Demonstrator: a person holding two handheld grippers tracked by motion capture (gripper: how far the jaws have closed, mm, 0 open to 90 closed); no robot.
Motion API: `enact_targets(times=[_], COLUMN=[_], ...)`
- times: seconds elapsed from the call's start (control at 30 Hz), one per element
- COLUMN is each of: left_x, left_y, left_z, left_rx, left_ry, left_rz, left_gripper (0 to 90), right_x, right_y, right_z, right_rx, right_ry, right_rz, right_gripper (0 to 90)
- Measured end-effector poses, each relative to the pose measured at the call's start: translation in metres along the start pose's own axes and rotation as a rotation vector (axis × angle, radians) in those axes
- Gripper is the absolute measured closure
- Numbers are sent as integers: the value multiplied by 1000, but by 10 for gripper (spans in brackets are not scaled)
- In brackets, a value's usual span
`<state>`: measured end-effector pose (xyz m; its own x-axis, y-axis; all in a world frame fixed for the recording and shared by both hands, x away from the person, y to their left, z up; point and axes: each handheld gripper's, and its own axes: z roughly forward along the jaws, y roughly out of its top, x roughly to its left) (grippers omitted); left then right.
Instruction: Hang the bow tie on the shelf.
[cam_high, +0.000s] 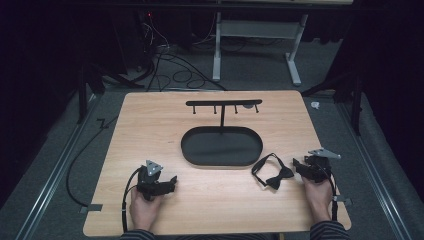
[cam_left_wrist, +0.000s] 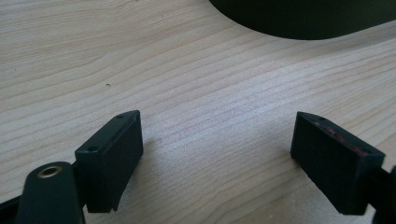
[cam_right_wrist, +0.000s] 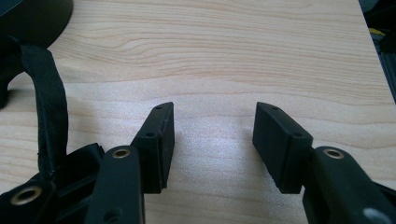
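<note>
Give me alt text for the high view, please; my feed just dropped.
A person's hands rest two open grippers, left and right, on a wooden table. A black bow tie lies beside the right one, near a black oval tray whose hook rack stands empty.

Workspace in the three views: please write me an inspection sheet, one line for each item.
Surface: light wooden table, bare grain between both pairs of jaws.
Job's things: black bow tie lying flat at front right; black oval tray with hook stand at centre.
Clutter: nothing seen.
Grippers: left hand-held gripper open, holding nothing; right hand-held gripper open, beside the bow tie.
Cables: left gripper's cable runs over the front edge; loose floor cables behind the table.
Surroundings: grey carpet, white table legs, dark room.
</note>
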<state>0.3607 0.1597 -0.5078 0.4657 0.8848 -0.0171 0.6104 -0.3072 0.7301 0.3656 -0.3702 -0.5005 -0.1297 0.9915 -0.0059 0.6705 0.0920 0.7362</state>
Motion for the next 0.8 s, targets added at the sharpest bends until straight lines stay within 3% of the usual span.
enact_targets(times=[0.37, 0.8], left_x=[0, 0], left_y=[0, 0], left_z=[0, 0], left_rx=[0, -1], left_ry=[0, -3], left_rz=[0, -1], left_gripper=[174, 174], right_x=[-1, 1], right_y=[0, 1], right_z=[-6, -21], right_rx=[-11, -46], right_ry=[-7, 47], right_rz=[10, 6], right_gripper=[561, 610])
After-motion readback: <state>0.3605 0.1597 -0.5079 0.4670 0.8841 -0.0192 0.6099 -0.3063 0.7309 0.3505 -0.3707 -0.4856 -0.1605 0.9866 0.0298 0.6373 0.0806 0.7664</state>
